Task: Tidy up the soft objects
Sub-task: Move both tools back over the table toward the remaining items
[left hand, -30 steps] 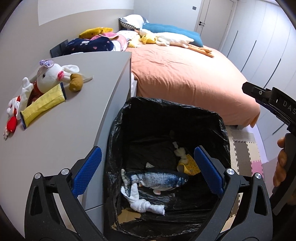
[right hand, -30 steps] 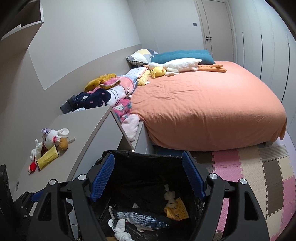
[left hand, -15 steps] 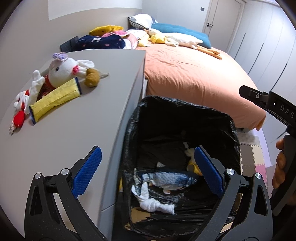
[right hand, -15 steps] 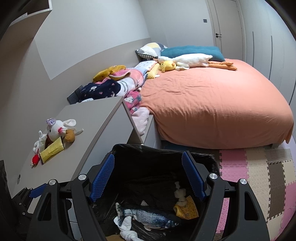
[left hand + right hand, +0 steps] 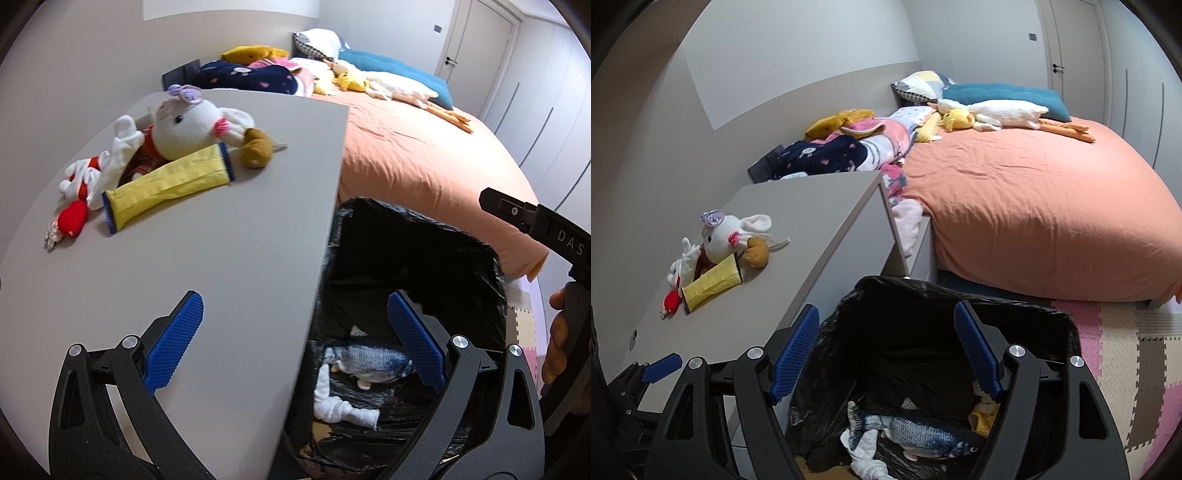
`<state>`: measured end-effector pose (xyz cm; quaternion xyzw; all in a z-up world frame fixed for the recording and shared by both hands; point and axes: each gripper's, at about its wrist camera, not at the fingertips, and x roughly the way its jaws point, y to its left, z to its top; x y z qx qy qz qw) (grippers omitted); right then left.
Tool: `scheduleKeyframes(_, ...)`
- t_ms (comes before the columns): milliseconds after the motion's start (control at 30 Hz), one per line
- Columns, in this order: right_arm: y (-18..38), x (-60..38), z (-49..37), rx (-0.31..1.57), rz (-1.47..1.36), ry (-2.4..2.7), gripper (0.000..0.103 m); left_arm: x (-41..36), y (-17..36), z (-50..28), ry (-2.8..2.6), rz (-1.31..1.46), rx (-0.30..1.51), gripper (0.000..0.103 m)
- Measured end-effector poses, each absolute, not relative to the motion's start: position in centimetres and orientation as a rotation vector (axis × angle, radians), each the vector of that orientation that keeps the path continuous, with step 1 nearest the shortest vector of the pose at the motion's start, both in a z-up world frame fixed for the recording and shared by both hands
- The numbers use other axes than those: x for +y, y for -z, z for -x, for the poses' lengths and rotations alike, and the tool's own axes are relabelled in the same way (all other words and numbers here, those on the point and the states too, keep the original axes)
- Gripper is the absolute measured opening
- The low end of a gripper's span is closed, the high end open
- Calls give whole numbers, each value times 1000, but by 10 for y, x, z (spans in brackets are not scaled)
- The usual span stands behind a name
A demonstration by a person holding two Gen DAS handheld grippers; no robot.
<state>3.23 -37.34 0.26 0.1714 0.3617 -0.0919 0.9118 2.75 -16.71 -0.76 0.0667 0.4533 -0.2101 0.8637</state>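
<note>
On the grey dresser top [image 5: 221, 258] lie a white plush rabbit [image 5: 184, 127], a yellow fabric pouch [image 5: 166, 186], a brown plush piece [image 5: 256, 149] and a small red plush [image 5: 72, 218]. My left gripper [image 5: 295, 343] hovers open and empty over the dresser's right edge and the bin. The black-lined bin [image 5: 945, 332] holds a blue-grey fish toy [image 5: 916, 430], a white sock-like item [image 5: 866, 454] and a yellow item [image 5: 982, 415]. My right gripper [image 5: 886, 350] stands open and empty above the bin rim. The rabbit [image 5: 727, 236] and pouch [image 5: 711, 282] also show far left in the right wrist view.
An orange-covered bed [image 5: 1034, 206] fills the right, with pillows, a white goose plush [image 5: 1001, 110] and a yellow duck plush [image 5: 956, 120]. Piled blankets [image 5: 849, 151] sit beyond the dresser. Foam floor mats [image 5: 1126, 350] lie at the right. A hand holds the other gripper's handle [image 5: 565, 332].
Both grippers swung left: the dresser top and its toys now fill more of the left wrist view and the bin sits further right. Jaws stayed as wide as before.
</note>
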Motion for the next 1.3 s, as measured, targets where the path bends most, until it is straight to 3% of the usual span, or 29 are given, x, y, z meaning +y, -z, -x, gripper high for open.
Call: scheduleKeyframes(1300,16,-261,-156,823,-303,-21,76,-8,9,-96,145,17,946,97)
